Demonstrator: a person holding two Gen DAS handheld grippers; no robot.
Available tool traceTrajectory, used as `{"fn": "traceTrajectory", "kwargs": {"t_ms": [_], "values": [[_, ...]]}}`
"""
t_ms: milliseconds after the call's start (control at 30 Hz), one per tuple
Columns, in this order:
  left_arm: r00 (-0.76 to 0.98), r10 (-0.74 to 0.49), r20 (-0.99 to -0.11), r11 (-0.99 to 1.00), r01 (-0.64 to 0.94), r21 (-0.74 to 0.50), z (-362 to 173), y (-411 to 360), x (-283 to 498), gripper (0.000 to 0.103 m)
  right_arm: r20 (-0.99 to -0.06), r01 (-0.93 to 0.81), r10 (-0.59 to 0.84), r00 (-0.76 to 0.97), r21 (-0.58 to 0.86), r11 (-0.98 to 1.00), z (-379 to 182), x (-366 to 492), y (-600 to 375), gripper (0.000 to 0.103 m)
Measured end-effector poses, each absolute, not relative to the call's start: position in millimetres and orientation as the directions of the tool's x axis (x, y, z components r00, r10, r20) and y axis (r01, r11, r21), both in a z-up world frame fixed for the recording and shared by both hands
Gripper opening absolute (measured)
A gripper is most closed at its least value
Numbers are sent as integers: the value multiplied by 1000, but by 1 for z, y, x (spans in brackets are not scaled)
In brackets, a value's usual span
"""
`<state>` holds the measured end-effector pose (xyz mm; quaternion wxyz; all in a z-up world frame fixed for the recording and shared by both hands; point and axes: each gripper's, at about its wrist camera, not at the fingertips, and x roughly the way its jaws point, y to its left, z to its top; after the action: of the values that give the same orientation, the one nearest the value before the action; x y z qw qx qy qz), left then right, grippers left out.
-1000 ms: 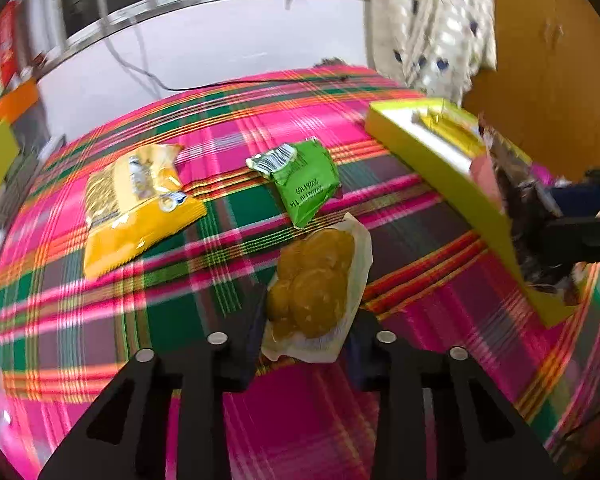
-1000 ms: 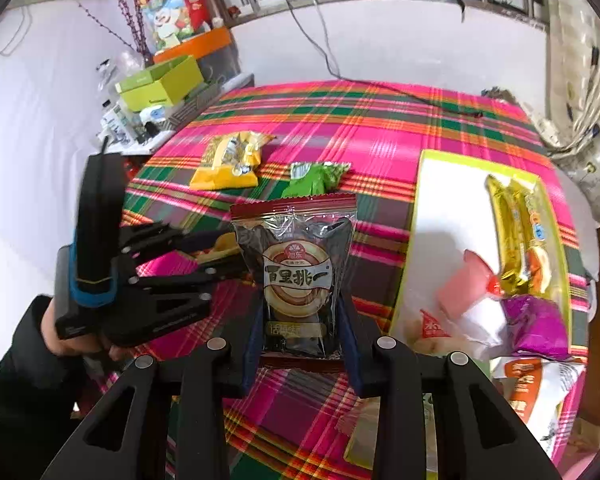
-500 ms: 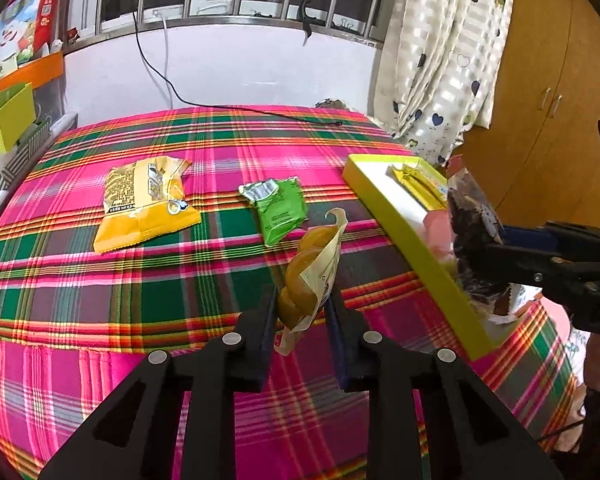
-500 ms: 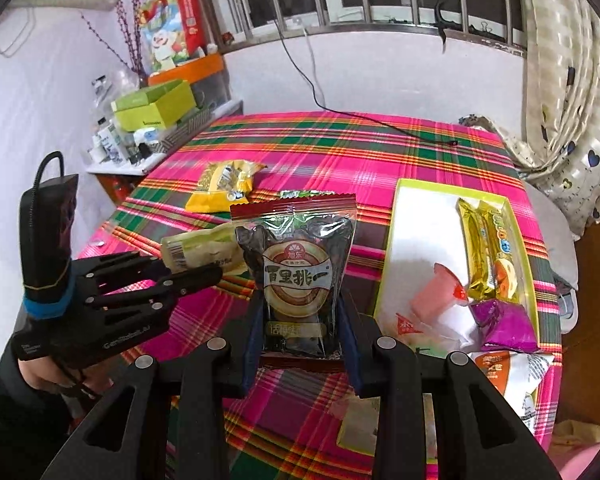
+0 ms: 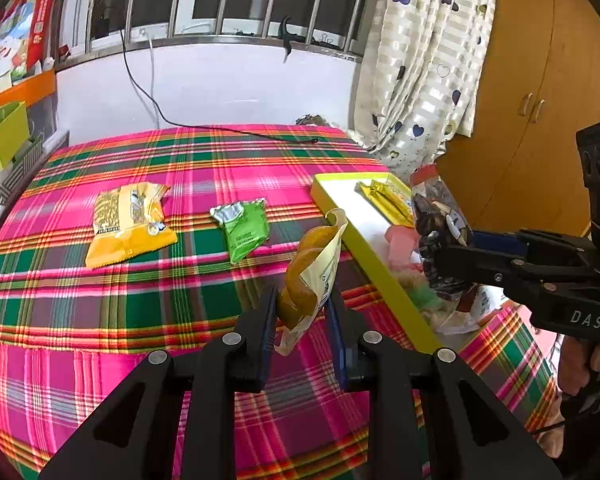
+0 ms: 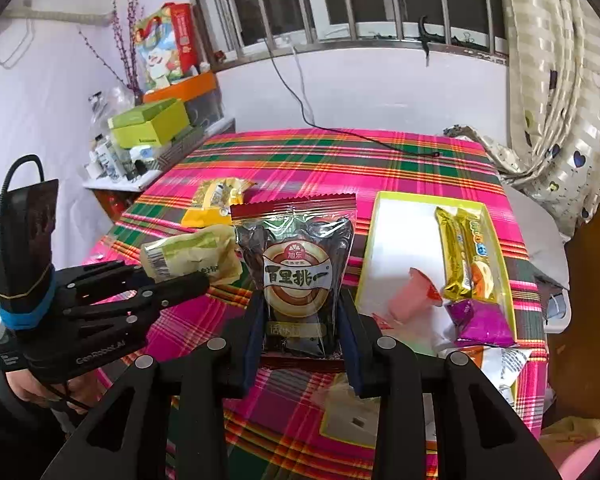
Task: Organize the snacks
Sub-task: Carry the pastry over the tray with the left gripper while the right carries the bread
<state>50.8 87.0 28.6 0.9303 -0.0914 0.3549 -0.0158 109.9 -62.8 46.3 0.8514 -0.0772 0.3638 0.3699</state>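
My left gripper (image 5: 302, 305) is shut on a clear packet of golden pastries (image 5: 306, 280), held on edge above the plaid tablecloth (image 5: 140, 300). My right gripper (image 6: 302, 316) is shut on a dark seed packet (image 6: 296, 264) with a red top, held upright in the air. Each gripper shows in the other's view: the right gripper (image 5: 440, 256) over the tray's near end, the left gripper (image 6: 180, 280) at the left with the pastry packet (image 6: 192, 256). The yellow-rimmed white tray (image 6: 404, 232) holds gold bars (image 6: 464, 256), a pink jelly cup (image 6: 414, 296) and a purple packet (image 6: 482, 320).
A yellow packet (image 5: 128, 224) and a green packet (image 5: 244, 228) lie on the cloth left of the tray (image 5: 364, 256). A black cable (image 5: 236, 130) runs across the far edge. Stacked boxes (image 6: 148, 124) stand at the left, a curtain (image 5: 420, 80) and a wooden cabinet (image 5: 540, 100) at the right.
My left gripper closed on the pastry packet, lifted it off the cloth and turned it on edge. My right gripper rose a little with the seed packet still in it.
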Motion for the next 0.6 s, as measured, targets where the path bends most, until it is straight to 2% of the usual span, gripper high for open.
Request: {"fn": "traceTrajectory", "kwargs": {"t_ms": [600], "values": [[759,-116,-641,985,6,-171,39,64,61,25,-668,-656,560,490,141,742,48,118,-82,32]]}}
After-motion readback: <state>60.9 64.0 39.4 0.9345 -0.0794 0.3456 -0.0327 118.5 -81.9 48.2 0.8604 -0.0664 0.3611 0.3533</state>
